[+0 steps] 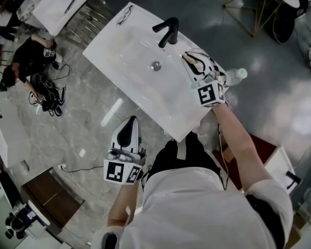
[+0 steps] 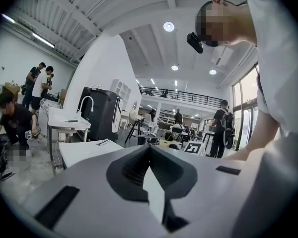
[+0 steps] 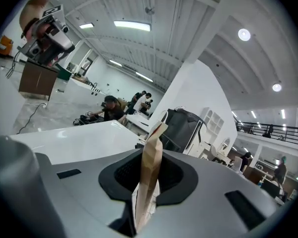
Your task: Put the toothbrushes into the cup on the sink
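My right gripper hovers over the right part of the white sink top, next to the black faucet. It is shut on a tan wooden toothbrush, whose handle stands up between the jaws in the right gripper view. A clear cup-like container stands at the sink's right corner, just right of that gripper. My left gripper hangs lower, in front of the sink and over the floor. Its jaws meet with nothing between them. I see no other toothbrush.
A drain sits mid-basin and a pair of glasses lies on the sink's far corner. A person crouches by cables on the floor at left. A second white table stands behind, a brown cabinet lower left.
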Motion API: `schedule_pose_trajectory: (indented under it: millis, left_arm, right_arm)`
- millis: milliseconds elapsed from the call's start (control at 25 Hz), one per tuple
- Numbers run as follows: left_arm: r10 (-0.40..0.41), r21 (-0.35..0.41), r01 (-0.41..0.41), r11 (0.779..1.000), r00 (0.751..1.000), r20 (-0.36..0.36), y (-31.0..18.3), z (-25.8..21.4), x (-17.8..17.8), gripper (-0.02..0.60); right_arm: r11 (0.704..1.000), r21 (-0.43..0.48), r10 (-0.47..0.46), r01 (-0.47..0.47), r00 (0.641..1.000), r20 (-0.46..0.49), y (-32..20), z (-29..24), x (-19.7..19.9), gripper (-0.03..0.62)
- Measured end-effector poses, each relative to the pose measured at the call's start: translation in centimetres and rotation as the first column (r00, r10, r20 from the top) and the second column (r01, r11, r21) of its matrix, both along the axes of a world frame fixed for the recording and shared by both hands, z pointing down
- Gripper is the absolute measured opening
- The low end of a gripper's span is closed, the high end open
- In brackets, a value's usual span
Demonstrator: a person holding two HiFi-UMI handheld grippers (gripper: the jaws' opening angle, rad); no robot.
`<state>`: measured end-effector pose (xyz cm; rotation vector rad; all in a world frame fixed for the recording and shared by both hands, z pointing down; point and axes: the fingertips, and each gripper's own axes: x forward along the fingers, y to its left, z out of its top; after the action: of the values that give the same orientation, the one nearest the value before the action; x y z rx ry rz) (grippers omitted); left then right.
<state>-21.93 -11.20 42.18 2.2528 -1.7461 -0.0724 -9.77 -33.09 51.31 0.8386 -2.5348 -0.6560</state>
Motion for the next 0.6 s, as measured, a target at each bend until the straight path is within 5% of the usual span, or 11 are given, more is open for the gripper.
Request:
schedule_pose_trajectory:
  millis: [600]
  left_arm:
    - [-0.007, -0.005, 0.007, 1.0, 0.999, -0.04, -0.1, 0.4, -0.5, 0.003]
  right_arm:
    - [0.993, -0.104, 0.053, -0.05, 0.998, 0.026, 0.0, 2.0, 0.1, 0.225]
